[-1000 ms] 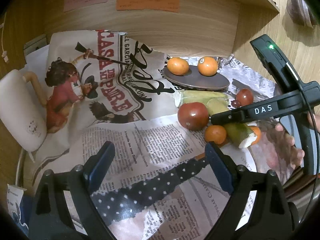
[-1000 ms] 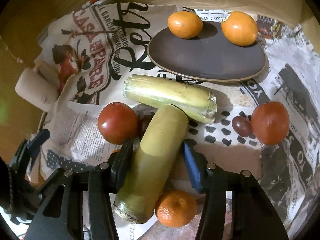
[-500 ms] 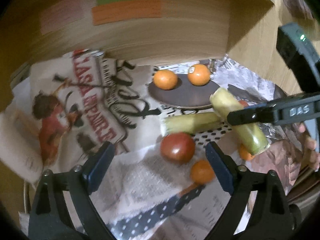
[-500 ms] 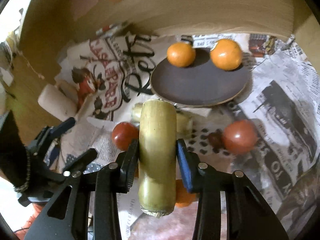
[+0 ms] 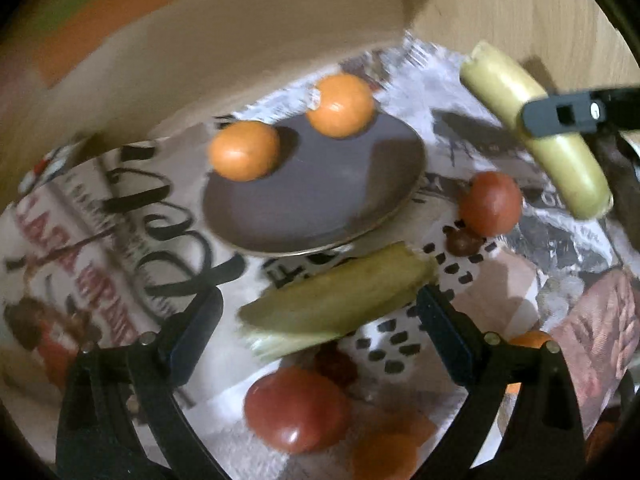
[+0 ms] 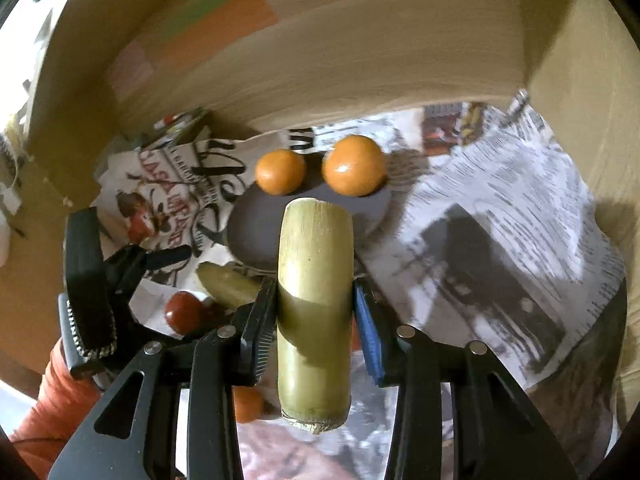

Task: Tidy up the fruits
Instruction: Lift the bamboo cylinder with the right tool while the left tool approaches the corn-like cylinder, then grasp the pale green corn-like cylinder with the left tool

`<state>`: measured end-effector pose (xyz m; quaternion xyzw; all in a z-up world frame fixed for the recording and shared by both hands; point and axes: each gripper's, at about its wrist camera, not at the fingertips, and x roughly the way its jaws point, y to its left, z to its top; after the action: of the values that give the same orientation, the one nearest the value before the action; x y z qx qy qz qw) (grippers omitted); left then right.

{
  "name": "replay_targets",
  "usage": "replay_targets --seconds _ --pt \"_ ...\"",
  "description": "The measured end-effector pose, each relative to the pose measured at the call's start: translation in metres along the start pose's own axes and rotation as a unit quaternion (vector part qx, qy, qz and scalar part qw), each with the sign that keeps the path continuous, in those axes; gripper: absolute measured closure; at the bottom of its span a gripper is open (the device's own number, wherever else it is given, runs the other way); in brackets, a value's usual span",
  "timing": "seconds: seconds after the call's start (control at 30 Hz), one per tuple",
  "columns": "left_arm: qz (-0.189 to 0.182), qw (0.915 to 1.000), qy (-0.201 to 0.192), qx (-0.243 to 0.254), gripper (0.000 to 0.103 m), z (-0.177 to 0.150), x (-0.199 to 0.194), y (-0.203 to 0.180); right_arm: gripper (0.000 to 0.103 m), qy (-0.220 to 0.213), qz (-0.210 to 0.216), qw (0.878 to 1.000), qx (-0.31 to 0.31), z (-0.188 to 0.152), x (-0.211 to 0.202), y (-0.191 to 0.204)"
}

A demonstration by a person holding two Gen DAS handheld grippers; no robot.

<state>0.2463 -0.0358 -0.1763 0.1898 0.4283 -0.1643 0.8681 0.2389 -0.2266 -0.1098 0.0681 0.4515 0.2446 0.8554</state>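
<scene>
My right gripper (image 6: 314, 316) is shut on a yellow-green cane stalk piece (image 6: 314, 280) and holds it in the air, pointing toward a dark round plate (image 6: 260, 228) with two oranges (image 6: 280, 172) on it. The stalk also shows in the left wrist view (image 5: 560, 152) at upper right. My left gripper (image 5: 318, 312) is open and empty, hovering over a second stalk piece (image 5: 336, 300) lying on newspaper. The plate (image 5: 312, 200) lies just beyond it. A red tomato (image 5: 296, 410) lies between the left fingers.
Newspaper (image 6: 500, 208) covers the surface inside a wooden alcove; its back wall (image 6: 320, 60) stands close behind the plate. Another tomato (image 5: 490, 202), a small dark fruit (image 5: 462, 242) and small oranges (image 5: 388, 452) lie to the right and front of the plate.
My right gripper has lifted the stalk piece off the newspaper and carried it up and rightward. My left gripper has moved forward toward the plate and the second stalk.
</scene>
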Motion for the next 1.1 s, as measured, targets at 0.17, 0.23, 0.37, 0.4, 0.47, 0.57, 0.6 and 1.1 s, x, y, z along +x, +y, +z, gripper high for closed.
replay_targets --seconds 0.17,0.23,0.37,0.4,0.47,0.57,0.6,1.1 --pt "-0.033 0.9985 0.029 0.032 0.002 0.010 0.021 -0.011 0.068 0.002 -0.023 1.000 -0.002 -0.001 0.002 -0.020" --pt "-0.056 0.9974 0.038 0.026 0.003 0.013 0.027 -0.012 0.068 0.005 -0.032 0.999 -0.007 -0.002 0.002 -0.024" --pt "-0.078 0.9963 0.035 0.006 0.018 0.013 0.028 -0.008 0.068 0.017 -0.061 0.998 -0.023 -0.003 0.008 -0.033" --pt "-0.076 0.9965 0.034 0.001 0.025 0.013 0.027 -0.005 0.068 0.022 -0.066 0.997 -0.026 -0.004 0.010 -0.035" --pt "-0.067 0.9971 0.034 -0.005 0.033 0.011 0.025 -0.001 0.068 0.035 -0.071 0.996 -0.027 -0.004 0.017 -0.041" --pt "-0.066 0.9969 0.037 -0.020 0.038 0.008 0.023 0.011 0.068 0.051 -0.072 0.996 -0.025 -0.004 0.027 -0.048" --pt "-0.065 0.9969 0.037 -0.026 0.040 0.006 0.022 0.016 0.068 0.056 -0.077 0.995 -0.029 -0.004 0.030 -0.049" --pt "-0.060 0.9906 0.054 -0.110 0.044 -0.021 0.013 0.082 0.065 0.081 -0.088 0.991 -0.060 -0.014 0.054 -0.042"
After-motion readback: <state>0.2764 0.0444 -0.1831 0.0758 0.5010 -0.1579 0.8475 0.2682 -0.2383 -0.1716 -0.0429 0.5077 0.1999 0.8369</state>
